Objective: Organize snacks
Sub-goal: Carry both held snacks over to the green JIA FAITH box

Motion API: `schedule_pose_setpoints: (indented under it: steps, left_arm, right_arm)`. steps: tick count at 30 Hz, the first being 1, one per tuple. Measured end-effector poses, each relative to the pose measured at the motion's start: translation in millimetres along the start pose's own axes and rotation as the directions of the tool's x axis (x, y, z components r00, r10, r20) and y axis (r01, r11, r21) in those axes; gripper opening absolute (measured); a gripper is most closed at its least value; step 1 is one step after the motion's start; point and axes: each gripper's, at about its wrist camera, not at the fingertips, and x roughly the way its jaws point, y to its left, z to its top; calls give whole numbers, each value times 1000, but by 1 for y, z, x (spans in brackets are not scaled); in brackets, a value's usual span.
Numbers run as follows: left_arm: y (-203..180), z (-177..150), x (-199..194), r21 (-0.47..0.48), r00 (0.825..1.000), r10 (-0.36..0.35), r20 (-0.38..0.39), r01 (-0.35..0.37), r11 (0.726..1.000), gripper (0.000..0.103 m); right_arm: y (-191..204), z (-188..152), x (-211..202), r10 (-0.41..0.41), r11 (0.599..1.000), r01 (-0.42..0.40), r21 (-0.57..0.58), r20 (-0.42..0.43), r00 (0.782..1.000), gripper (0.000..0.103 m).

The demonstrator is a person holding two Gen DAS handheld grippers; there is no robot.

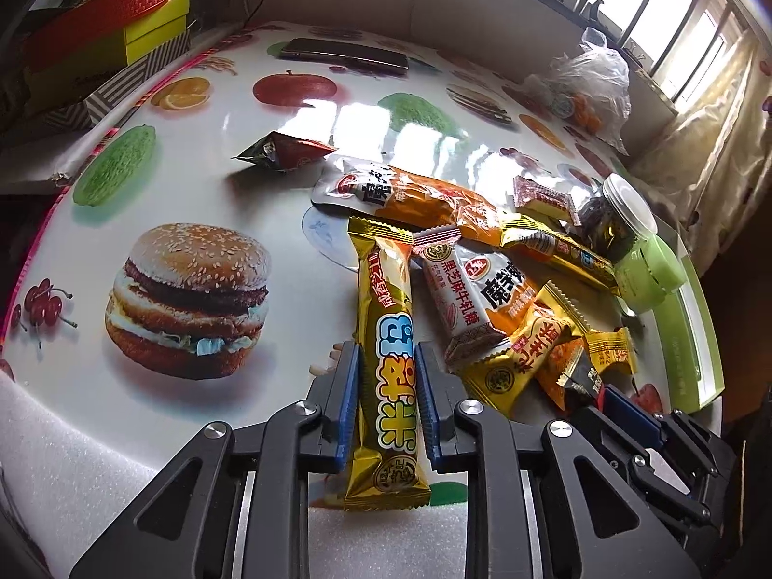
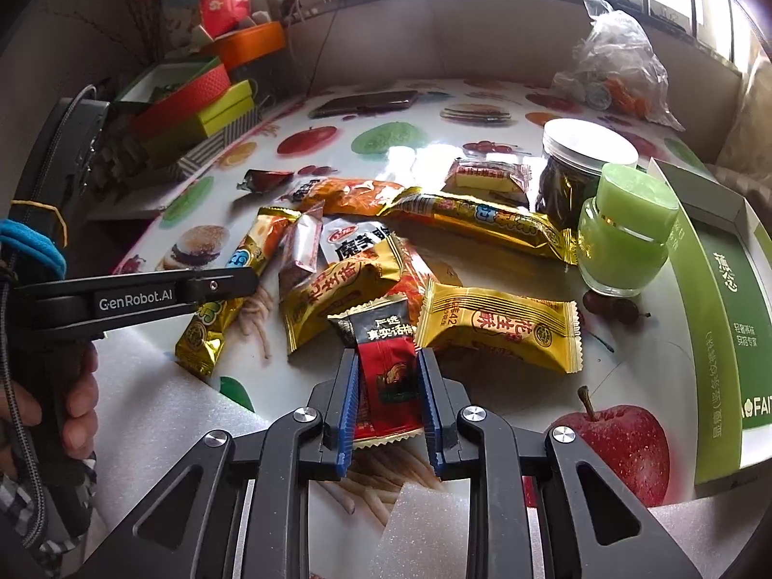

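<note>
A pile of snack packets lies on a table covered with a fruit-and-burger print cloth (image 1: 289, 111). My left gripper (image 1: 387, 362) is shut on a long gold snack bar (image 1: 386, 299) with blue and yellow letters; both blue pads press its sides. From the right wrist view the same bar (image 2: 251, 251) lies at the pile's left edge, with the left gripper's arm across it. My right gripper (image 2: 387, 366) is shut on a small red and black packet (image 2: 386, 371) at the pile's near edge. A yellow packet (image 2: 502, 333) lies just right of it.
In the pile are an orange packet (image 1: 434, 198), a white packet (image 1: 453, 299) and a second gold bar (image 1: 555, 246). A white-lidded jar (image 2: 579, 164), a green jar (image 2: 622, 241) and a green box (image 2: 714, 313) stand to the right. A phone (image 1: 345, 54), a plastic bag (image 1: 588, 87) and stacked boxes (image 1: 120, 24) sit at the back.
</note>
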Motion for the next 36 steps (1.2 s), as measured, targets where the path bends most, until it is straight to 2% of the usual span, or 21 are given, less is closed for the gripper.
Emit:
schedule_pose_setpoints:
  steps: [8,19,36]
  left_arm:
    - [-5,-2,-17,14,1000,-4,31,3,1000,24]
    - [-40,4,-47,92,994,-76,82,69,993,24]
    - [-132,19,-62,244,970,-229,84,203,948,24]
  right_arm:
    - [-6,0,-20,7,1000,-8,25,44,999,22]
    - [-21,8,-54,-23,998,17,57,114,993,22]
    - [-93,16,-117,-198,966,153,210,208,958,22]
